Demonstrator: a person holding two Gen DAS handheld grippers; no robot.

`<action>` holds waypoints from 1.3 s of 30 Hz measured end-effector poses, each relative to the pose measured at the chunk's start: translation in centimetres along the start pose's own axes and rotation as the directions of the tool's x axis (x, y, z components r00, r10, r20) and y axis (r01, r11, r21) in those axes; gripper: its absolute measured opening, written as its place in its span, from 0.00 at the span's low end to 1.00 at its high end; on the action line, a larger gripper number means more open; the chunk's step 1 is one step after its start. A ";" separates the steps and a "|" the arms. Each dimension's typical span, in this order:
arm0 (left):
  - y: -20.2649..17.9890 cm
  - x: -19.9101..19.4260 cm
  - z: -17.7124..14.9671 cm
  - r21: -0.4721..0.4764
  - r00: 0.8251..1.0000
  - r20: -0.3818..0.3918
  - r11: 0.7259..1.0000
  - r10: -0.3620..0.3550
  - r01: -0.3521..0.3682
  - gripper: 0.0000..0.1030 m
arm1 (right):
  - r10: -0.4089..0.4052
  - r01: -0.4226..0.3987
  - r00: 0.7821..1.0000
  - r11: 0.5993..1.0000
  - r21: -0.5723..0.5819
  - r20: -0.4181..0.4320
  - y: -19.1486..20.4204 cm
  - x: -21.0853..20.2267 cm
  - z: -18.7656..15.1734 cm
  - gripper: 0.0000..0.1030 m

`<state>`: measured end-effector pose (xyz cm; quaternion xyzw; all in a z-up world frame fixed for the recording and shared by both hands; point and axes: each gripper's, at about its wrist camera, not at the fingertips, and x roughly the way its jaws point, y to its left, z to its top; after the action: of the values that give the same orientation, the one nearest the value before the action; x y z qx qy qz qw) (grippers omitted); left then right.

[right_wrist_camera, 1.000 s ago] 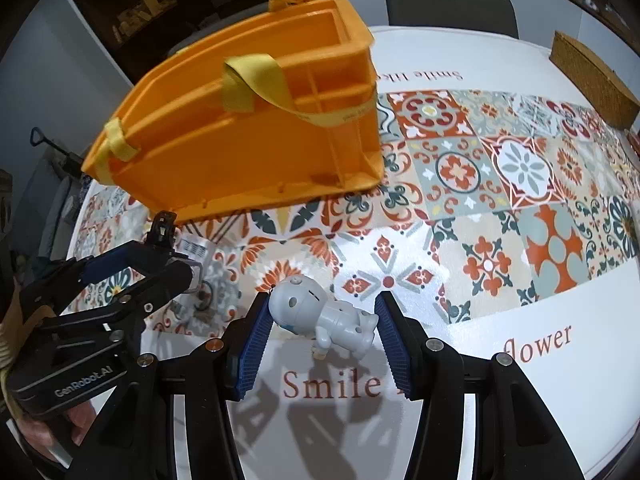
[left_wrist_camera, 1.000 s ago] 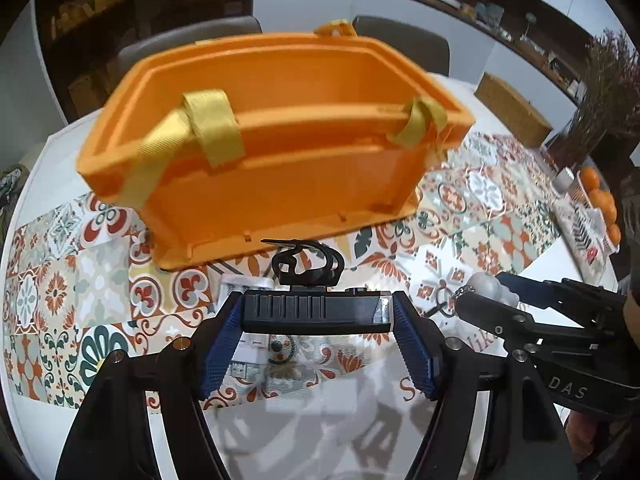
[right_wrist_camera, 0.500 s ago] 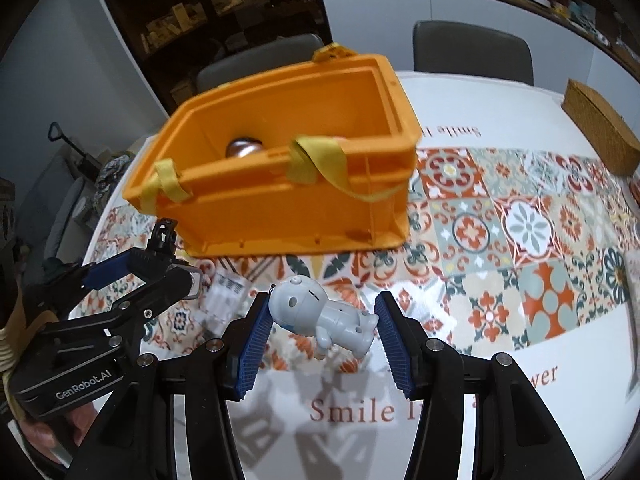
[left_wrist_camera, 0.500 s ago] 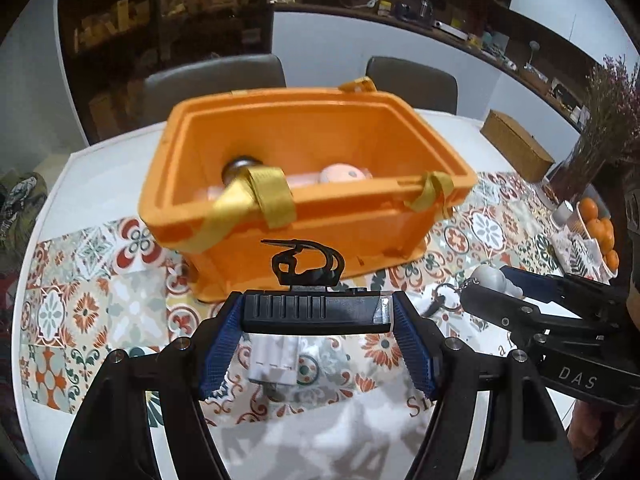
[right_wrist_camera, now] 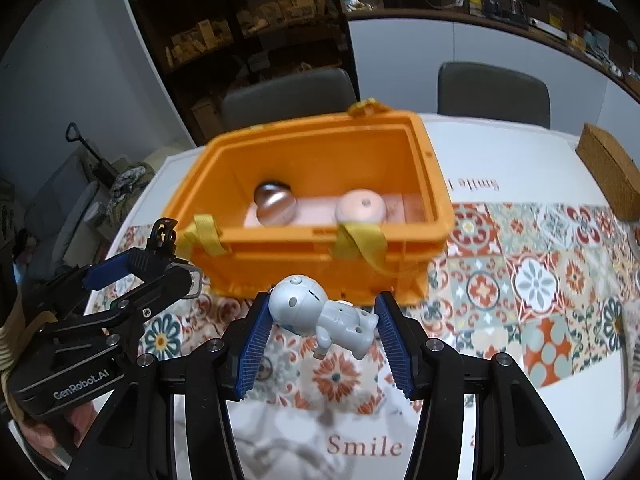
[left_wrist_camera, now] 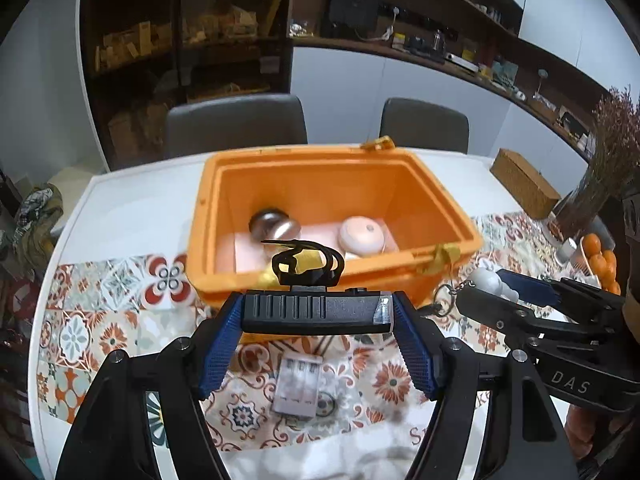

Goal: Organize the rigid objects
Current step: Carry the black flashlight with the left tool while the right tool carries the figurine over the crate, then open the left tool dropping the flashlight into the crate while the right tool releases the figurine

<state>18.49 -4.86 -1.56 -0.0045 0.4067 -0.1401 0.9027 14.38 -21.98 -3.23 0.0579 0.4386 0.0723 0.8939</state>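
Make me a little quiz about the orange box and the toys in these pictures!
1. True or false: the orange box is empty.
2. What does the right gripper hold? A) a spoon B) a white robot figurine C) an orange
3. What black thing sits between the fingers of the left gripper?

Key:
1. False: a round silver object and a round pink object lie inside.
2. B
3. A black rectangular gadget.
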 end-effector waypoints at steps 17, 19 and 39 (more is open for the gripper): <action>1.2 -1.5 4.3 0.015 0.995 0.096 0.999 0.029 -0.031 0.70 | 0.033 -0.025 0.993 0.997 -0.076 0.117 2.8 -1.6 5.2 0.52; 1.3 -1.4 4.7 0.016 0.995 0.096 0.999 0.027 -0.029 0.70 | 0.033 -0.023 0.992 0.996 -0.082 0.126 3.0 -1.5 5.5 0.52; 1.3 3.4 7.4 0.031 0.996 -0.012 0.996 0.087 -0.087 0.70 | -0.037 0.039 0.998 0.998 -0.042 0.048 1.0 3.4 9.0 0.52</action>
<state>26.41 -5.26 0.76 0.0279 0.4103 -0.1069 0.9053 23.50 -20.72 -0.18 0.0323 0.4166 0.0632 0.9063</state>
